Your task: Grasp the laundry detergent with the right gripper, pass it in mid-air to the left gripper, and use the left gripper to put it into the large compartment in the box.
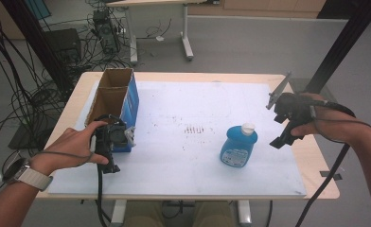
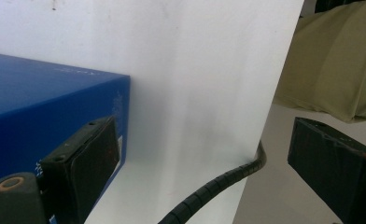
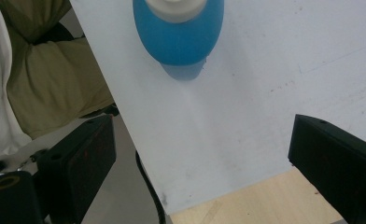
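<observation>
A white sheet [image 1: 174,156] covers the table [image 1: 316,156]. The bottle [image 1: 239,144] stands at four o'clock, the box [image 1: 119,101] at nine. Left gripper [image 1: 109,156] beside the box, right gripper [image 1: 280,137] raised: both wide open, empty.

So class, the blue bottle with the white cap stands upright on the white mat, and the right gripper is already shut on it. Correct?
Not quite. The blue bottle does stand upright on the white mat, but the right gripper is open and apart from it; the right gripper view shows its fingers spread with the bottle beyond them.

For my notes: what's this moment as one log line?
left gripper: open, beside box | right gripper: open, empty | bottle: upright, untouched
</observation>
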### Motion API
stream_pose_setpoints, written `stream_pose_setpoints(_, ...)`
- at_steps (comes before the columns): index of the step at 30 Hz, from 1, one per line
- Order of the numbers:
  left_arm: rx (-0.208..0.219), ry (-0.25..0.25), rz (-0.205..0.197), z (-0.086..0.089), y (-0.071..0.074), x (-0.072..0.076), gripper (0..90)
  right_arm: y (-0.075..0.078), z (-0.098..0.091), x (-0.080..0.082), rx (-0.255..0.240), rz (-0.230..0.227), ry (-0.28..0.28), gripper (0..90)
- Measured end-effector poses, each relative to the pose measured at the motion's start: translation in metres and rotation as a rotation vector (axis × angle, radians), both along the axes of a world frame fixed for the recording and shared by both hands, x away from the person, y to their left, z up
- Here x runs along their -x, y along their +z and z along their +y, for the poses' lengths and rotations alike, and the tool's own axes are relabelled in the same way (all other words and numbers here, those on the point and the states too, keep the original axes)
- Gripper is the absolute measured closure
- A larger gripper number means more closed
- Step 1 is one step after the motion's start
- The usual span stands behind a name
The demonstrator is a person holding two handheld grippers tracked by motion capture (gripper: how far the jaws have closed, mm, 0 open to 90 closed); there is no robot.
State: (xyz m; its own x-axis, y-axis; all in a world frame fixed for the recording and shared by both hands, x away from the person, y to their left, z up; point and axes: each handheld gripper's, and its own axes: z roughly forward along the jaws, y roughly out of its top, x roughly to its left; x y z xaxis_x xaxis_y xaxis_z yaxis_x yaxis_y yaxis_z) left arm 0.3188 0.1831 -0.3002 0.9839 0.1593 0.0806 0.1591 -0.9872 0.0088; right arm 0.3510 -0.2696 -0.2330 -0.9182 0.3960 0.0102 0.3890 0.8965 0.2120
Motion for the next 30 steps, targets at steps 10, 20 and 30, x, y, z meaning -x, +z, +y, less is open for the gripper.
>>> stream_pose_setpoints(10,0.001,-0.003,-0.003,0.0,0.0,0.0,9.3,-0.004,0.003,0.002,-0.012,-0.001,0.016,7.3)
stream_pose_setpoints(20,0.004,-0.003,-0.008,0.0,-0.001,0.0,9.3,-0.01,0.007,0.003,-0.07,-0.028,0.02,6.7)
stream_pose_setpoints(30,0.008,0.001,-0.011,0.0,-0.001,0.001,9.3,-0.02,0.011,0.005,-0.099,-0.042,0.021,6.1)
